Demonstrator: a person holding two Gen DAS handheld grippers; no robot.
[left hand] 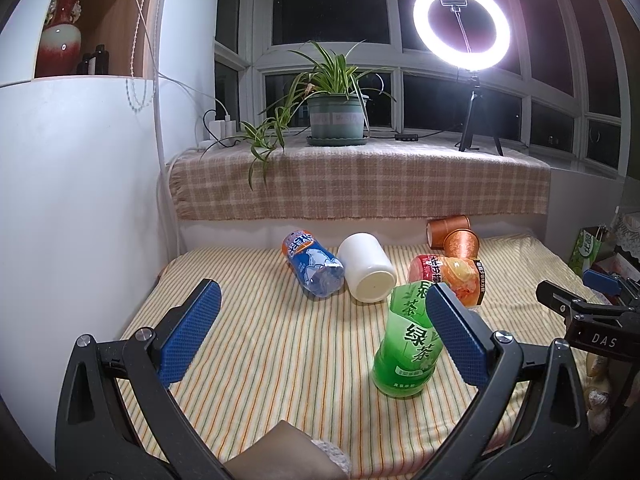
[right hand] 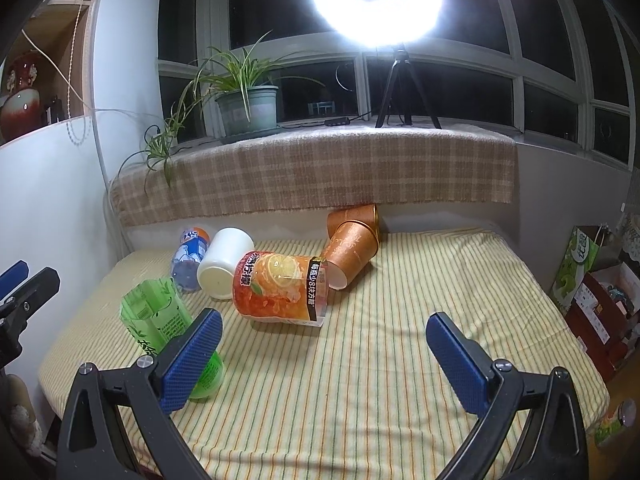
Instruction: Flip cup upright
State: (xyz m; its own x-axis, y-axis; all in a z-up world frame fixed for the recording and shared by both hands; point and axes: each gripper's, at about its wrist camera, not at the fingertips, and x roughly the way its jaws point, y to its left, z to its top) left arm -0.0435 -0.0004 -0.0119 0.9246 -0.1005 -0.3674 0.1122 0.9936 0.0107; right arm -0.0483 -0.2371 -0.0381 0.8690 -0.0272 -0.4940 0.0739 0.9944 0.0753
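Several cups lie on a striped cloth (left hand: 280,344). A green tea cup (left hand: 408,344) stands upright, also in the right wrist view (right hand: 160,320). A white cup (left hand: 366,266) (right hand: 224,260), a blue cup (left hand: 314,264) (right hand: 188,256), an orange lemon cup (left hand: 452,276) (right hand: 280,286) and two copper cups (left hand: 460,240) (right hand: 352,248) lie on their sides. My left gripper (left hand: 320,340) is open and empty, its right finger just in front of the green cup. My right gripper (right hand: 324,360) is open and empty, before the orange cup.
A checked cloth covers the windowsill (left hand: 360,184) behind the cups, with a potted plant (left hand: 338,116) and a ring light on a tripod (left hand: 464,36). A white cabinet (left hand: 80,200) stands at the left. Boxes and a green bag (right hand: 580,264) stand at the right.
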